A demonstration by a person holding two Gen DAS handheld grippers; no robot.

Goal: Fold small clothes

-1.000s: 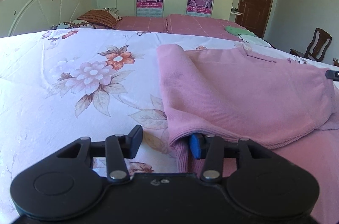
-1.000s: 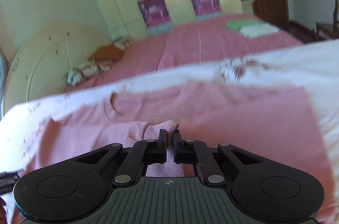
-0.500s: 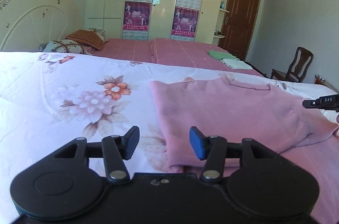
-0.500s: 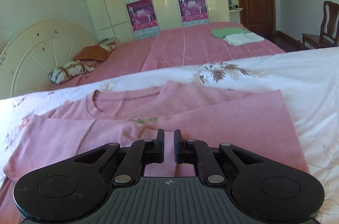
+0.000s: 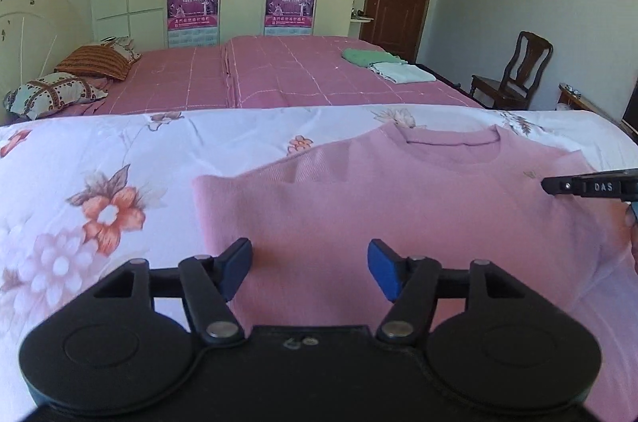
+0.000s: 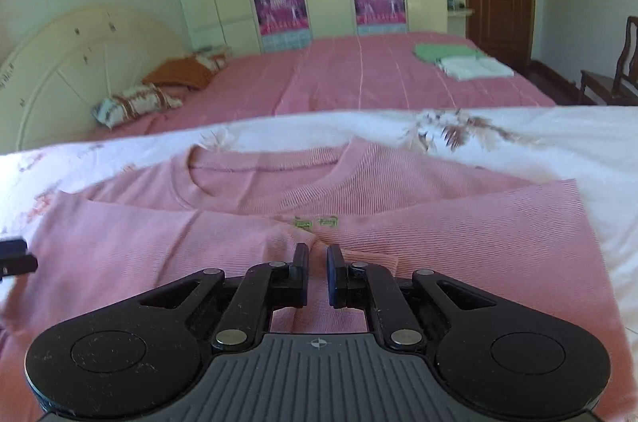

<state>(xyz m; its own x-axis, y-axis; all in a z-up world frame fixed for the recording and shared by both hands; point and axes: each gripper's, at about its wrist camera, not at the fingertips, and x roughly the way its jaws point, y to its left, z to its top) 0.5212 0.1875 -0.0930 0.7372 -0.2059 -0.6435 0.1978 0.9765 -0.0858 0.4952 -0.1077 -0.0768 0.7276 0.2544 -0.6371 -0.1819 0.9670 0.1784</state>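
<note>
The pink sweater (image 5: 398,206) lies flat on the floral bedspread (image 5: 99,182), neckline away from the cameras, both side panels folded inward so their edges meet near the small green label (image 6: 317,221). The left gripper (image 5: 310,264) hovers over its left part with jaws wide and empty. The right gripper (image 6: 317,272) sits above the centre seam, jaws narrow with a small gap, holding nothing. Beyond, a pink bed (image 5: 279,75) carries pillows (image 5: 56,91) and folded green and white clothes (image 5: 386,65); a wooden chair (image 5: 514,71) stands by the door.
</note>
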